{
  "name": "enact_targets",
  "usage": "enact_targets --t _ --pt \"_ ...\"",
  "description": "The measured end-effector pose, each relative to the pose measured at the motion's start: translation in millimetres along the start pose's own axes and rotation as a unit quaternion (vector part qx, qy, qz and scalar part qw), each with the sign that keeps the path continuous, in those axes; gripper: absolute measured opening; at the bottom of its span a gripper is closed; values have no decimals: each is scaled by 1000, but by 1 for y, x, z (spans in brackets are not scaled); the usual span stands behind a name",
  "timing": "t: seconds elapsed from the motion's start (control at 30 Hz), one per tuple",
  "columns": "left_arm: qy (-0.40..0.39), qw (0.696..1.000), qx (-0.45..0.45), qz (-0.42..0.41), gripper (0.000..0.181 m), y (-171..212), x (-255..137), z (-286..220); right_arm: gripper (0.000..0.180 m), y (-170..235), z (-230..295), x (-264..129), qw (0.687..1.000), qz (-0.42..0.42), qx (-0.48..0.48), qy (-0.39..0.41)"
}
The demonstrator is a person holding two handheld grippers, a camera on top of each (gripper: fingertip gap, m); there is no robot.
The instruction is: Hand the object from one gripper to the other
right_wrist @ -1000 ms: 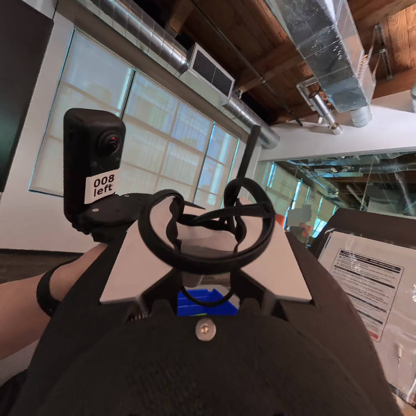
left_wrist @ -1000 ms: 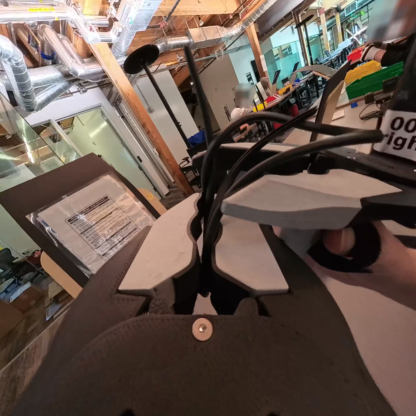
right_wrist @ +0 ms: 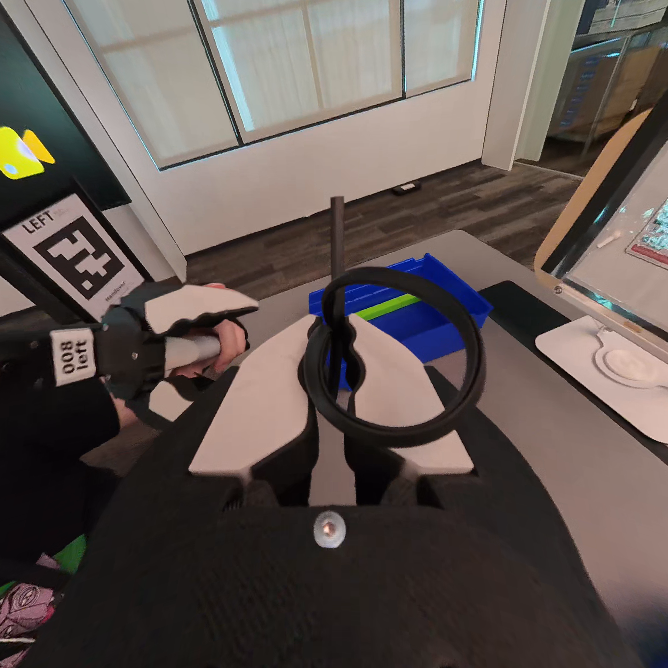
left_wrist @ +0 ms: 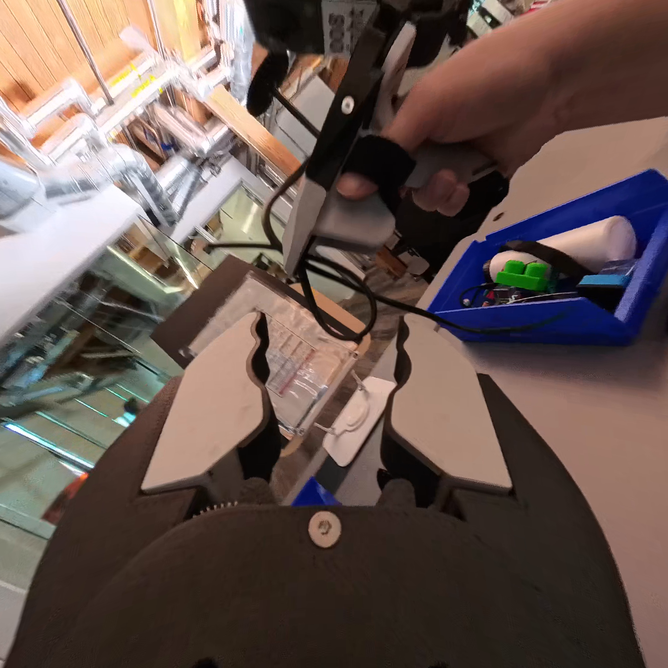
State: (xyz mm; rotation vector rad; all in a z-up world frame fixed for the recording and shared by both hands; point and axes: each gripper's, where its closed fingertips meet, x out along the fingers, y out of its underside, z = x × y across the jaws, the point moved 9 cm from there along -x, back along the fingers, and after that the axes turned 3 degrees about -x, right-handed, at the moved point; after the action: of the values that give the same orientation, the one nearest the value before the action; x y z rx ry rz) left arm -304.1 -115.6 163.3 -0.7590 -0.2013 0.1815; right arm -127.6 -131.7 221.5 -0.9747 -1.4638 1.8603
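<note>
The object is a black cable coiled into a loop (right_wrist: pixel 470 343) with a stiff black end sticking up. My right gripper (right_wrist: pixel 334 321) is shut on it, the loop hanging over the right finger. In the left wrist view the right gripper (left_wrist: pixel 292 260) shows edge-on above, held by a hand, with the cable (left_wrist: pixel 368 311) dangling under it. My left gripper (left_wrist: pixel 330 321) is open and empty, below the cable and apart from it. The left gripper also shows in the right wrist view (right_wrist: pixel 231 347), off to the left, clear of the cable.
A grey table (left_wrist: pixel 542 452) carries a blue bin (left_wrist: pixel 542 325) with a white roll and a green block. Another blue bin (right_wrist: pixel 433 336) with a green bar lies beyond the right gripper. A clear sign stand (right_wrist: pixel 614 253) on a white base (right_wrist: pixel 614 368) stands at the right. About 6 cm separates my left fingertips from my right.
My left gripper has opened, let go of the cable and drawn back. The right gripper now holds the cable alone. Both grippers have tilted down toward the table.
</note>
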Motion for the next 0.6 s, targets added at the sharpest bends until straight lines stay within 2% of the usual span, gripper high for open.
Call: enact_targets --t 0.13,0.27,0.37,0.47,0.6 --pt "19 997 -77 3 70 10 -3 15 12 -16 4 -8 1000 21 -13 -15" --pt "91 985 -149 8 67 25 -8 22 12 -31 22 -15 996 48 -58 -36" --pt "183 959 -217 -3 63 38 -5 14 12 -43 44 -20 992 53 -81 -84" --pt "243 934 -261 -34 64 43 -2 2 12 -56 63 -23 988 51 -100 -105" --pt "265 914 -296 -87 57 27 1 -5 12 -69 85 -24 983 46 -119 -130"
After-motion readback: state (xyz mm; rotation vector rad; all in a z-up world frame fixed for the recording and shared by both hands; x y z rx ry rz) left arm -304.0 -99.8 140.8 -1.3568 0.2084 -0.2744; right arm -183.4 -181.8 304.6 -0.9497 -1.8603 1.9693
